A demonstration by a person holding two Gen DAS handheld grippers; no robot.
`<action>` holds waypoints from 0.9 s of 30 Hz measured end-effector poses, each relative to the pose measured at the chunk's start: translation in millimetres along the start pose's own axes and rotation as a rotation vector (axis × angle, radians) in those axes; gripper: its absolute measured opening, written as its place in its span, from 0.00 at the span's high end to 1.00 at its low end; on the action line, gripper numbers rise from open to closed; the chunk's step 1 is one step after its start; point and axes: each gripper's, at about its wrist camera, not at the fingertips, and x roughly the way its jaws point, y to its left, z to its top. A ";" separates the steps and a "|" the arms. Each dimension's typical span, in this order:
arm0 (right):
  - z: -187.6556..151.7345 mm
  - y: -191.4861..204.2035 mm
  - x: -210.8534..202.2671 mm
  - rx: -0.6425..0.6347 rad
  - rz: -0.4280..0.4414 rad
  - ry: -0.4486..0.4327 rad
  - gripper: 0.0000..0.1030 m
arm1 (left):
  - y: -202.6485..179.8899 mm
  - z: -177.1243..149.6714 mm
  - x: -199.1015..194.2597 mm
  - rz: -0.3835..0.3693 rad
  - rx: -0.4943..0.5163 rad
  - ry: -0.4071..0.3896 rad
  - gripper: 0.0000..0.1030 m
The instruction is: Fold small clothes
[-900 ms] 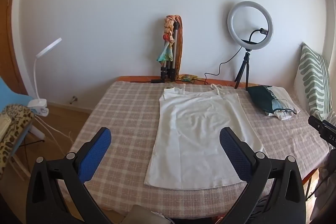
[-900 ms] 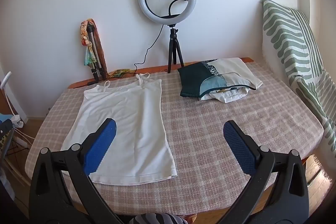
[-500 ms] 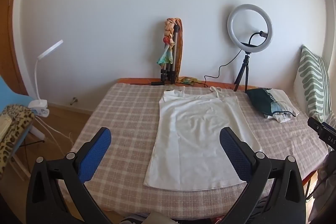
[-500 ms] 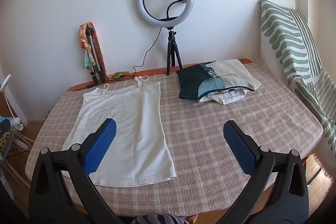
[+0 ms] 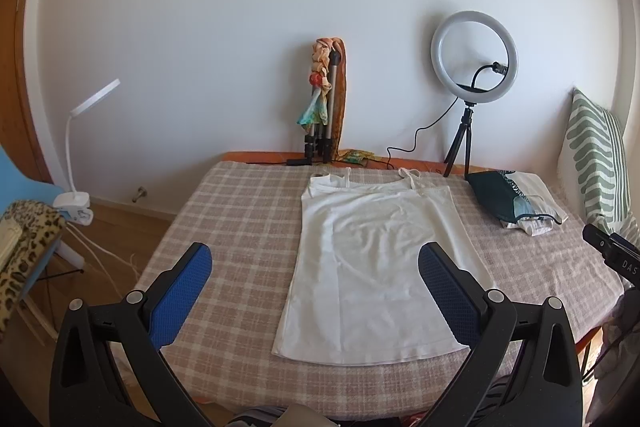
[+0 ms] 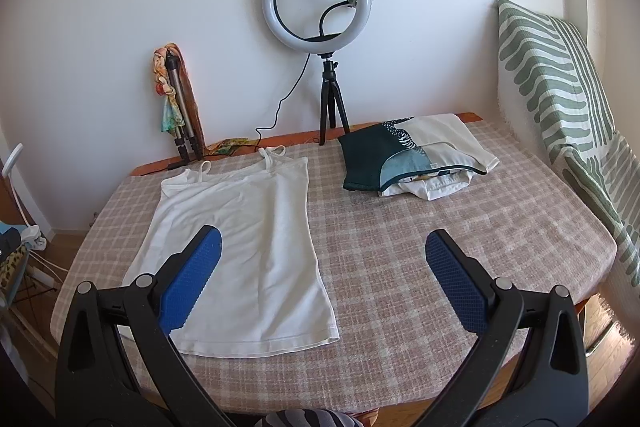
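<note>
A white strappy top (image 5: 376,263) lies flat on the checked tablecloth (image 5: 240,227), straps toward the wall, hem toward me. It also shows in the right wrist view (image 6: 244,243). My left gripper (image 5: 316,259) is open and empty, held above the near table edge, its right finger over the top's lower right part. My right gripper (image 6: 324,251) is open and empty, its left finger over the top's lower middle. A pile of folded clothes (image 6: 416,159) lies at the back right, also visible in the left wrist view (image 5: 516,203).
A ring light on a tripod (image 6: 320,11) and a folded tripod with a scarf (image 6: 176,99) stand at the wall. A striped green cushion (image 6: 560,95) leans at the right. A desk lamp (image 5: 80,147) and a leopard-print chair (image 5: 24,251) stand left of the table.
Both grippers have drawn back and risen slightly, so the table and top look a little farther and lower. Both stay open. The top has not moved.
</note>
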 end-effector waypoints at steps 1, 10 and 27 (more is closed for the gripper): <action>-0.3 0.3 -0.4 0.000 0.000 -0.001 0.00 | 0.2 0.3 0.0 0.000 -0.002 -0.001 0.00; 0.5 1.9 -1.7 -0.002 0.003 -0.004 0.00 | 0.2 0.9 -3.1 0.000 -0.001 -0.009 0.00; 3.6 5.8 -2.5 -0.004 0.008 -0.011 0.00 | -0.2 2.6 -2.6 -0.006 0.002 -0.007 0.00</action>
